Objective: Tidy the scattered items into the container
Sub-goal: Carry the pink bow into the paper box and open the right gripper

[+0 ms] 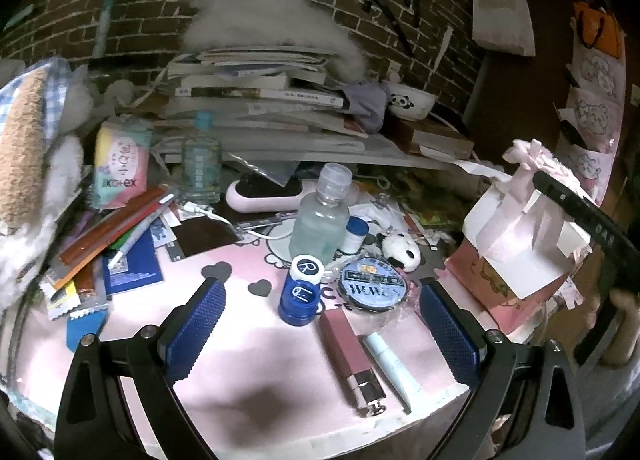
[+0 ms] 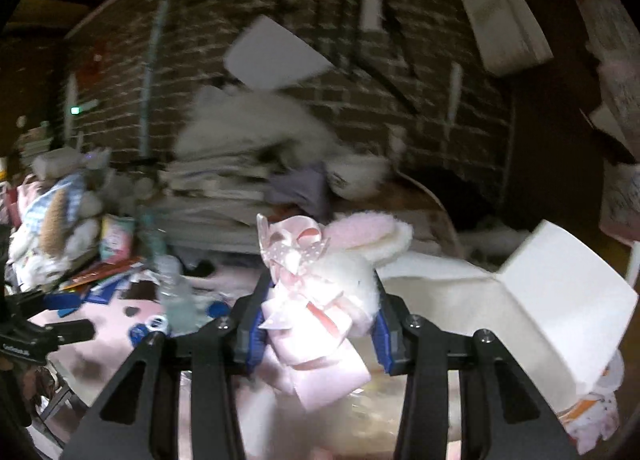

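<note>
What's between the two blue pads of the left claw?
In the left wrist view, the open left claw frames the blue lens case, a pink lipstick tube and a white tube, all on the pink mat.

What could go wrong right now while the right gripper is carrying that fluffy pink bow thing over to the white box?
1. The plush bow item is soft and bulges out of the right gripper; it may slip or snag on the white box flaps.
2. The view is blurred, so the drop may miss the opening.
3. The open left gripper hovers near the upright clear bottle and lens case; a nudge might topple them.
</note>
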`<state>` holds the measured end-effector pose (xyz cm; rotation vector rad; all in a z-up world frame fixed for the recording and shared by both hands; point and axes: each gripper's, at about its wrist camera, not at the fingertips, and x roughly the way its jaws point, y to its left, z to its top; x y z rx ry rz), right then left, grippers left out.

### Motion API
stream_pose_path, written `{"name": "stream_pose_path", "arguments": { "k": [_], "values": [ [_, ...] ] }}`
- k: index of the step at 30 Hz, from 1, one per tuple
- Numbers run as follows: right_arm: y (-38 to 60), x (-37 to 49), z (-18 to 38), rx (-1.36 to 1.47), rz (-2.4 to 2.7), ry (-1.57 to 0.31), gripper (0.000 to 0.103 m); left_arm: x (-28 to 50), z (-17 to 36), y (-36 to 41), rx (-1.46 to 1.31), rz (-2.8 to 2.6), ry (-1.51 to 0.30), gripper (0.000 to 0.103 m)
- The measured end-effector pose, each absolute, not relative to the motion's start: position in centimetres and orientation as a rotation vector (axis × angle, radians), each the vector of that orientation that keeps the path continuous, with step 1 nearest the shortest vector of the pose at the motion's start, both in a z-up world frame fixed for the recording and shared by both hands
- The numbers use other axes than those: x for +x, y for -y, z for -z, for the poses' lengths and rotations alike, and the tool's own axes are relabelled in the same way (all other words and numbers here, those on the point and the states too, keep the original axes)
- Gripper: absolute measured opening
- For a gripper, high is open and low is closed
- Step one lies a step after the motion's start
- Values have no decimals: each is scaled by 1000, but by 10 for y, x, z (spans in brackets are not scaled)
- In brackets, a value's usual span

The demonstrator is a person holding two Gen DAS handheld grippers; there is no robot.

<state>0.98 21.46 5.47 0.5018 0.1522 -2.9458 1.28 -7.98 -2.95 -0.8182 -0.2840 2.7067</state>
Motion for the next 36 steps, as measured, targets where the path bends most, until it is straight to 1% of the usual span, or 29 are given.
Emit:
{"name": "stream_pose_path", "arguments": {
  "k": [9,11,15,17,19,23,26,27,28,30,33,36],
  "values": [
    [-274,-24,-53,857,2900,-131,40,10,32,74,-841,-2696,277,97],
    [-277,-29,-50,922,2881,-168,40,10,32,74,-846,-2695,276,97],
    [-273,-36,-42,1031,2845,-332,40,9,33,73,-855,-2694,274,97],
    [-274,-40,-37,1093,2810,-381,40,9,33,73,-857,-2694,273,97],
    [-275,-44,-32,1142,2788,-416,41,9,33,73,-858,-2693,273,97],
    [-279,-51,-27,1215,2730,-402,42,9,34,71,-866,-2690,269,97],
    [-279,-52,-26,1228,2726,-409,47,9,34,70,-871,-2688,266,97],
    [-279,-52,-26,1228,2727,-408,52,9,34,70,-871,-2688,266,97],
    [-280,-52,-27,1226,2727,-401,60,9,34,70,-872,-2687,266,97],
    [-279,-49,-30,1207,2744,-406,74,9,35,69,-876,-2687,263,97],
    [-277,-42,-40,1125,2810,-432,75,8,35,69,-878,-2686,259,97],
    [-276,-32,-54,1007,2850,-374,77,8,37,69,-885,-2681,262,97]
  ]
}}
